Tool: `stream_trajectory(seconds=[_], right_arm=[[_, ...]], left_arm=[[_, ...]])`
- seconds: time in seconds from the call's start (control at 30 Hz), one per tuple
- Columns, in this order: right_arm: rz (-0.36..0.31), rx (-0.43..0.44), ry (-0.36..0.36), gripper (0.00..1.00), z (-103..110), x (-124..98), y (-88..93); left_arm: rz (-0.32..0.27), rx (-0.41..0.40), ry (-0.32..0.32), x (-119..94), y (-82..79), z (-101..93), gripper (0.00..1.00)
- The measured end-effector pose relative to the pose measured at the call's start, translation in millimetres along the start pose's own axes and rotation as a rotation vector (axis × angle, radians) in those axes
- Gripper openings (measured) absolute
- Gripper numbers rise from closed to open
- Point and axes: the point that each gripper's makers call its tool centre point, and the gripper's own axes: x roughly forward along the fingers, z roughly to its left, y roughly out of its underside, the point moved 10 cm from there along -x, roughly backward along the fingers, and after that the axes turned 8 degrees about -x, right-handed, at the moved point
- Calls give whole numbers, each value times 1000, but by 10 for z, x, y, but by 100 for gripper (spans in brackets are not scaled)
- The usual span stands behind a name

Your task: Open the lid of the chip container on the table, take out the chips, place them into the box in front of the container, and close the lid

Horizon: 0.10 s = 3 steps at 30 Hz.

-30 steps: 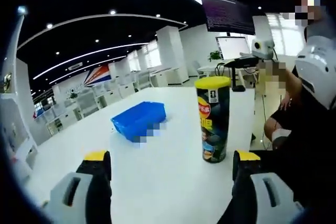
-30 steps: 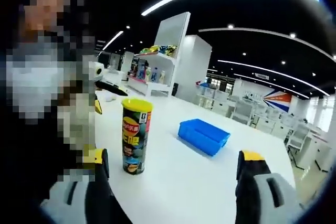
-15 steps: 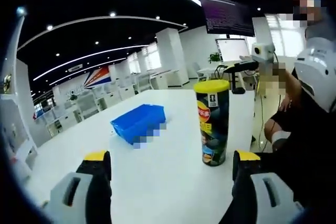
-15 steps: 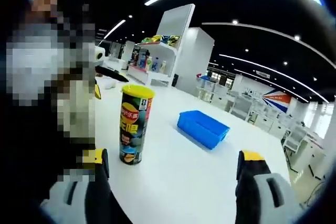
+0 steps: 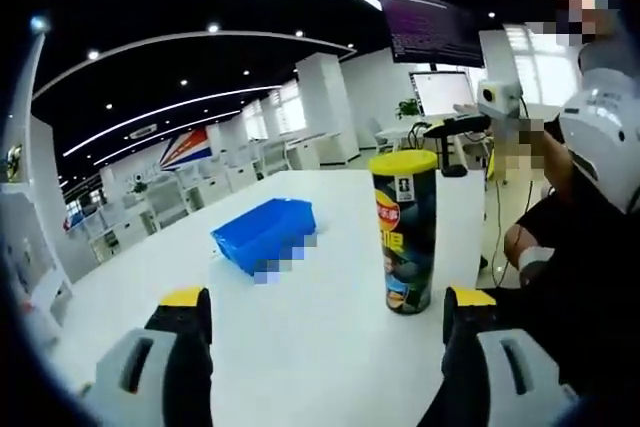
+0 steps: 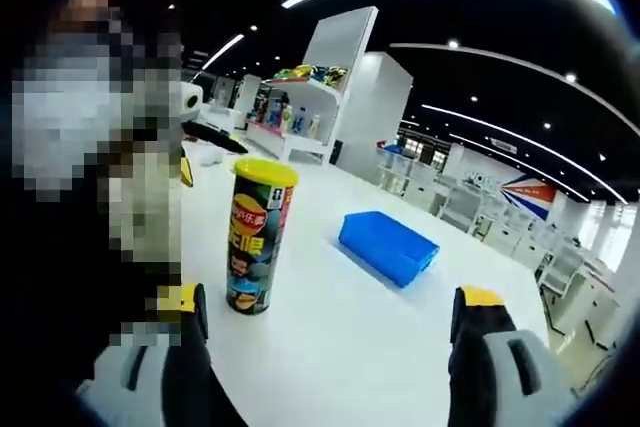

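Little has moved since a second ago: your left gripper (image 5: 325, 312) has stayed almost where it was, and the chip can (image 5: 404, 230) sits at nearly the same spot in the left gripper view, while your right gripper (image 6: 330, 312) has tilted a touch, so the can (image 6: 256, 237) and the blue box (image 6: 388, 247) stand slightly higher in the right gripper view than before.

Both of your grippers have their jaws spread wide apart, with nothing between them. In the left gripper view the can stands upright on the white table (image 5: 300, 337), ahead of the jaws and close to the inner side of the right-hand jaw, not touching it. Its yellow lid (image 5: 403, 161) is on. The blue box (image 5: 264, 232) lies farther off on the table, ahead of the gap between the jaws and toward the left-hand one, well apart from the can.

In the right gripper view the can stands upright just ahead of the left-hand jaw, clear of it, with the yellow lid (image 6: 265, 172) seated on top. The box lies beyond it, toward the middle of the gap, apart from the can, on the table (image 6: 330, 347).

A person in dark clothes (image 5: 575, 277) sits at the table's far edge in the left gripper view. Shelves with goods (image 6: 295, 107) stand behind the can in the right gripper view.
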Motion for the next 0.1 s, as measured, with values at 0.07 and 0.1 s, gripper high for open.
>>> stream_trajectory(seconds=[0.07, 0.1], right_arm=[[-2, -2, 5, 97, -4, -2, -4], [-3, -2, 6, 97, -4, -3, -5]], left_arm=[[-1, -10, -1, 1, 7, 12, 95], [-2, -12, -1, 2, 11, 14, 95]])
